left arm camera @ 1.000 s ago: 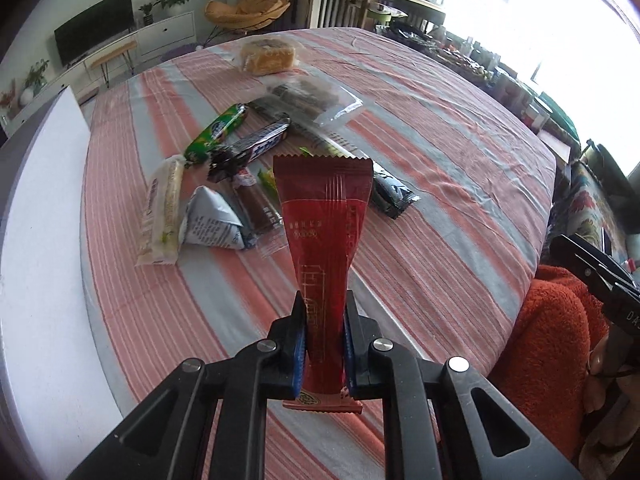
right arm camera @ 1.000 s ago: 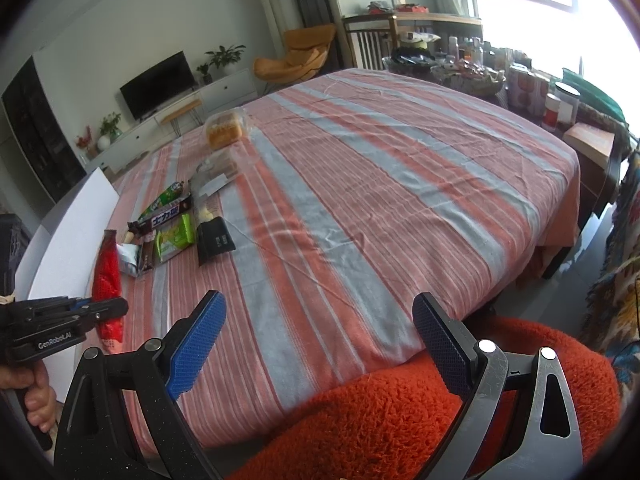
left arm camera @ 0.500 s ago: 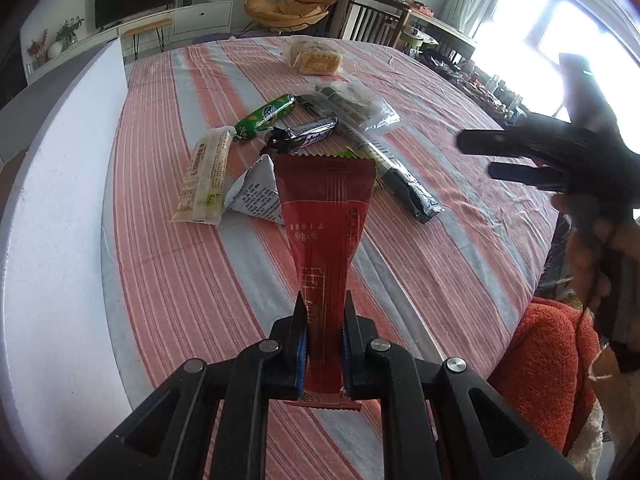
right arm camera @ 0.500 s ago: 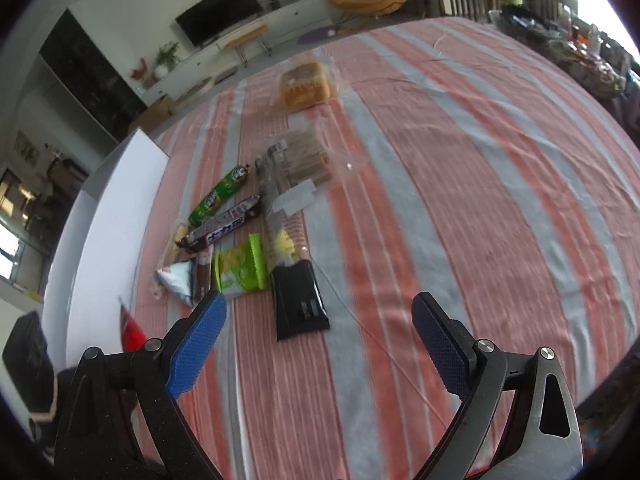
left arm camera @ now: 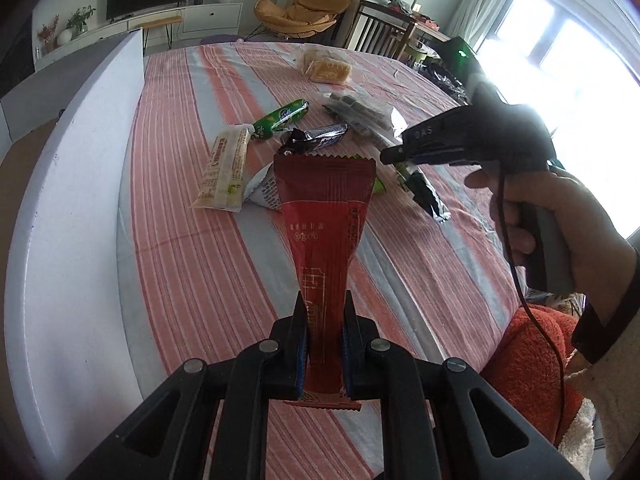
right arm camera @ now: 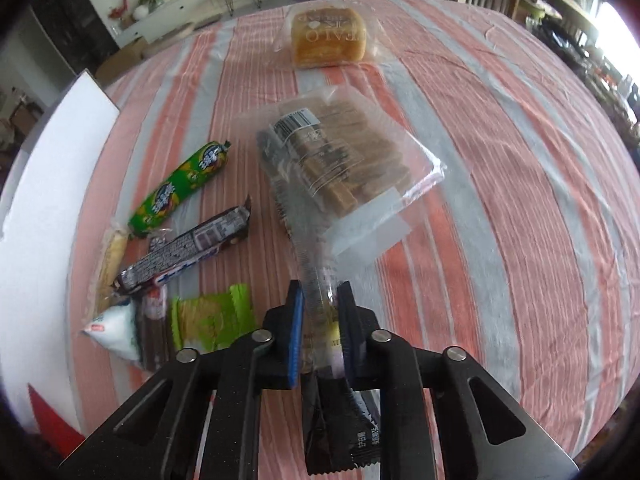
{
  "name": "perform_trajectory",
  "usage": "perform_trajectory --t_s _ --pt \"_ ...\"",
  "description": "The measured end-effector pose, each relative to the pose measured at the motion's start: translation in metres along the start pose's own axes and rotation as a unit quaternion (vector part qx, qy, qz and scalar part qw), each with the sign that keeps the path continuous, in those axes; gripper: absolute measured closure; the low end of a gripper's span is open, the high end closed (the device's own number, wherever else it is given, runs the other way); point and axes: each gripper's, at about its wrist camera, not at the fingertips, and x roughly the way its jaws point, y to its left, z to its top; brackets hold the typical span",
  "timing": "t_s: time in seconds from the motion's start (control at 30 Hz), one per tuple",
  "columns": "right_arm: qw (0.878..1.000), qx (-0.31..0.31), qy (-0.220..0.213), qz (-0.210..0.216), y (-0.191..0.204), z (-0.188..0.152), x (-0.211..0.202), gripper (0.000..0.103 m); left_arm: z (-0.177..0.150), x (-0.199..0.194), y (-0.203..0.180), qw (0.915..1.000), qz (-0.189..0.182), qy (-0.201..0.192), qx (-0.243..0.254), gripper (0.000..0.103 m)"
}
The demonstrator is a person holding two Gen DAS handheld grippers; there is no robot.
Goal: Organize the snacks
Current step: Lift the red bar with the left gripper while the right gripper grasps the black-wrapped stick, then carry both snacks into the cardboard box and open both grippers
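The left gripper (left arm camera: 325,344) is clamped on the lower end of a tall red foil snack packet (left arm camera: 325,216), holding it upright over the striped table (left arm camera: 192,264), apparently to carry it off for sorting. To the right, the right gripper (right arm camera: 321,338) is clamped on a long clear-and-black wrapper (right arm camera: 320,300) lying among the snacks, evidently to lift it.

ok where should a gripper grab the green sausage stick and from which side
Grip the green sausage stick across its middle, coming straight down from above with fingers either side of its narrow width. It lies flat on the striped tablecloth, long and round, with bare cloth along both flanks there.
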Motion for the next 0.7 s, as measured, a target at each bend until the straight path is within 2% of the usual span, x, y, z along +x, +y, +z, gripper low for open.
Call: perform_trajectory --t_s 0.1,0.17,0.23,0.3,0.37,0.4,0.47,0.57,0.7 --pt "0.994 0.059 0.006 0.097 -0.019 -0.022 -0.021 0.09 0.001 -0.007 -0.001 0.9999 -0.013 -0.008 -0.008 0.091" --pt "0.979 0.107 0.012 0.171 -0.036 -0.04 -0.03 0.091 0.003 -0.013 -0.001 0.9996 -0.021 -0.015 -0.015 0.091" --pt "0.96 0.147 0.01 0.24 -0.049 -0.058 -0.036 0.091 0.005 -0.019 -0.002 0.9991 -0.028 -0.022 -0.022 0.091" --pt "0.934 0.182 0.005 0.307 -0.058 -0.075 -0.04 0.091 0.008 -0.026 -0.003 0.9986 -0.034 -0.03 -0.027 0.091" --pt "0.91 0.214 0.002 0.356 -0.063 -0.088 -0.041 0.091 0.01 -0.036 -0.006 0.998 -0.041 -0.039 -0.03 0.09" --pt "0.901 0.224 -0.001 0.371 -0.063 -0.094 -0.043 0.091 0.011 -0.043 -0.006 0.9975 -0.045 -0.044 -0.032 0.09" --pt "0.894 0.227 -0.007 0.386 -0.057 -0.1 -0.051 0.09 0.014 -0.057 -0.006 0.9964 -0.053 -0.054 -0.038 0.091" --pt "0.896 0.198 -0.014 0.398 -0.031 -0.101 -0.07 0.09 0.016 -0.089 -0.001 0.9934 -0.068 -0.077 -0.052 0.09" --pt "0.893 0.14 -0.011 0.428 0.04 -0.088 -0.092 0.09 0.014 -0.146 0.025 0.9871 -0.072 -0.117 -0.082 0.09"
